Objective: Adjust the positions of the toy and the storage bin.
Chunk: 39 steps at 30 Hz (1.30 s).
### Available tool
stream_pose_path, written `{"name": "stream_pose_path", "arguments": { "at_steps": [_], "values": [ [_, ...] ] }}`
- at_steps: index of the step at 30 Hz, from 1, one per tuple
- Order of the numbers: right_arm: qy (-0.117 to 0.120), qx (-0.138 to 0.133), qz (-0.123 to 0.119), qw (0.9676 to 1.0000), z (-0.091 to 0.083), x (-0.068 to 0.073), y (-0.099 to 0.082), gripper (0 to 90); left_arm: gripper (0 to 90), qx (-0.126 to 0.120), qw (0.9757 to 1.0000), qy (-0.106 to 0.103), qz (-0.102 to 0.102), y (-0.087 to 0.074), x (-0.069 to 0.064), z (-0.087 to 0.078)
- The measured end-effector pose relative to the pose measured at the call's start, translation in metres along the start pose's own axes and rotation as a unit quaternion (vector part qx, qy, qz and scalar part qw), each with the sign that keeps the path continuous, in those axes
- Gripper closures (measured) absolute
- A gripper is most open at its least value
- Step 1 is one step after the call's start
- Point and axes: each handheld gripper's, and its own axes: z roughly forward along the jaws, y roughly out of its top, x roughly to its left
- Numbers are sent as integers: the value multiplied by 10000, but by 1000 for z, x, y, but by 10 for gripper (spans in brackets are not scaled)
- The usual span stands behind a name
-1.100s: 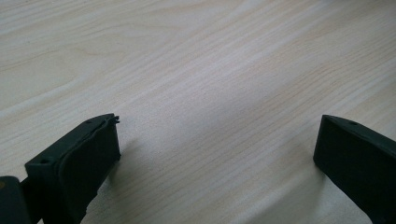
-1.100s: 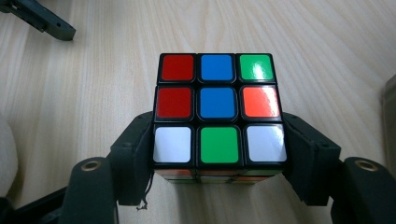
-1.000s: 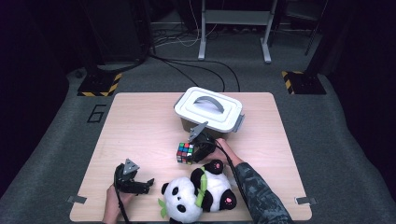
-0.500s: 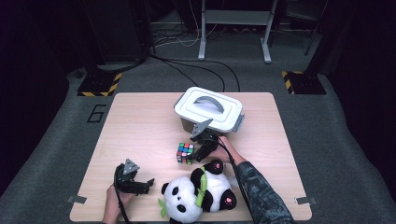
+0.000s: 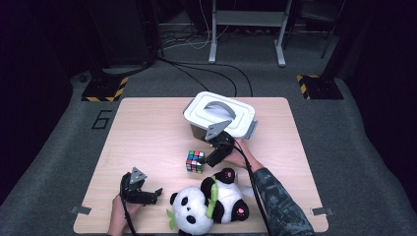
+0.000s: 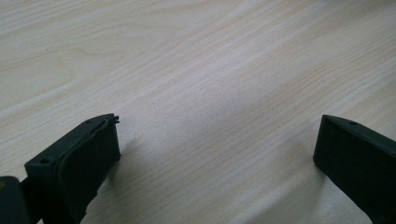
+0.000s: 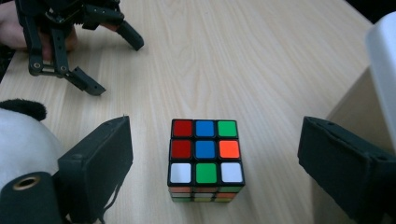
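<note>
Lifted off the cube since a moment ago, the right hand-held gripper has just been opening its jaws; they now stand apart, clear of the cube's sides. It sits on the counter below and between them. The left hand-held gripper, well off, rests with jaws spread over bare wood.

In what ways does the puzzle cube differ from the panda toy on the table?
The puzzle cube is small, hard and square, with stickers in many colours; the panda toy is much bigger, soft and rounded, black and white with some green. The cube stands upright between the wide-open jaws of the right gripper, untouched; the panda lies sprawled at the table's near edge. Both rest on the table.
</note>
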Motion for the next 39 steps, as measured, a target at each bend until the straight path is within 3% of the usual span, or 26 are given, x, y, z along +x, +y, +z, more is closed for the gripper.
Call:
{"name": "stream_pose_path", "arguments": {
  "at_steps": [10,12,20,29,39],
  "values": [
    [-193,-199,2,9996,-37,4,5,59,0,0,10000,2,1,0,0,0],
    [-367,-294,30,9989,-53,8,3,59,0,0,10000,2,2,0,0,0],
    [-784,-320,314,9959,-86,17,-13,55,0,1,10000,4,0,0,0,0],
    [-1346,-350,567,9887,-122,36,-45,48,0,6,10000,-1,-4,0,0,0],
    [-1764,-232,1072,9782,-140,53,-96,39,0,39,10000,-8,35,0,1,-1]
  ]
}}
